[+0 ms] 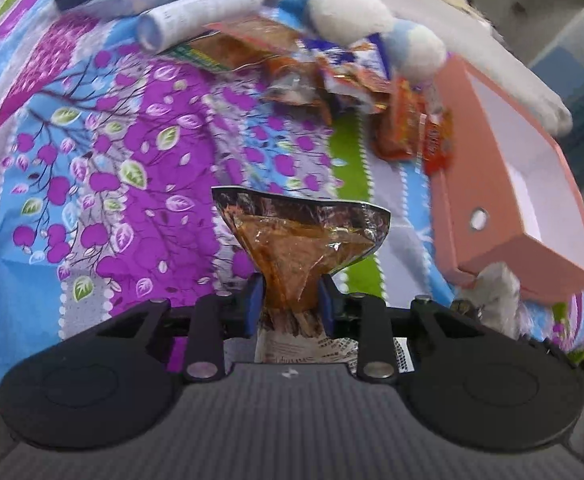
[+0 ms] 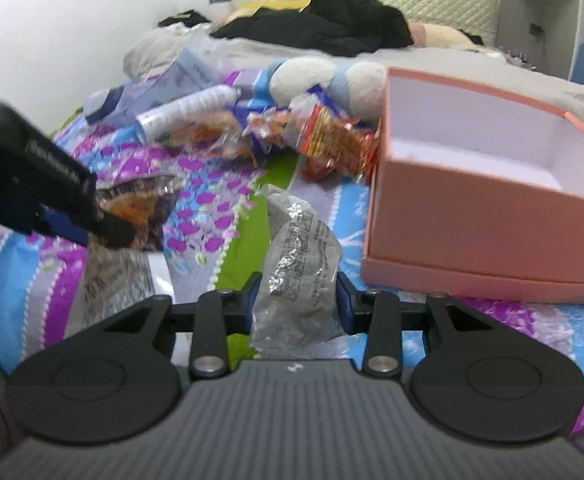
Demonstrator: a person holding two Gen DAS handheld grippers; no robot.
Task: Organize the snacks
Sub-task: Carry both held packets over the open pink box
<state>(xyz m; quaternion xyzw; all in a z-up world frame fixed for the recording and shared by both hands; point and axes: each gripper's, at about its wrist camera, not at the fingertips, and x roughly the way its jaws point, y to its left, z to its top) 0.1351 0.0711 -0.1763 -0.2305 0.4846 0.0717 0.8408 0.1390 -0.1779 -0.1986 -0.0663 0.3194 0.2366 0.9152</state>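
Observation:
My left gripper (image 1: pixel 290 300) is shut on a brown-orange snack packet (image 1: pixel 299 240) and holds it above the bedsheet. It also shows at the left of the right wrist view (image 2: pixel 92 216), with the packet (image 2: pixel 140 204) in its jaws. My right gripper (image 2: pixel 296 300) is shut on a silver-grey snack packet (image 2: pixel 297 264), just left of an open pink box (image 2: pixel 487 240). The box is white inside and looks empty; it also shows in the left wrist view (image 1: pixel 451 184). A pile of orange and red snack packets (image 2: pixel 323 140) lies beside the box, also in the left wrist view (image 1: pixel 331 76).
A floral purple and blue bedsheet (image 1: pixel 112 160) covers the bed. A white tube (image 2: pixel 188 112), a blue and white plush toy (image 2: pixel 323 72), clear plastic bags and black clothes (image 2: pixel 319 24) lie behind the snacks. A white cabinet (image 2: pixel 539 12) stands at the far right.

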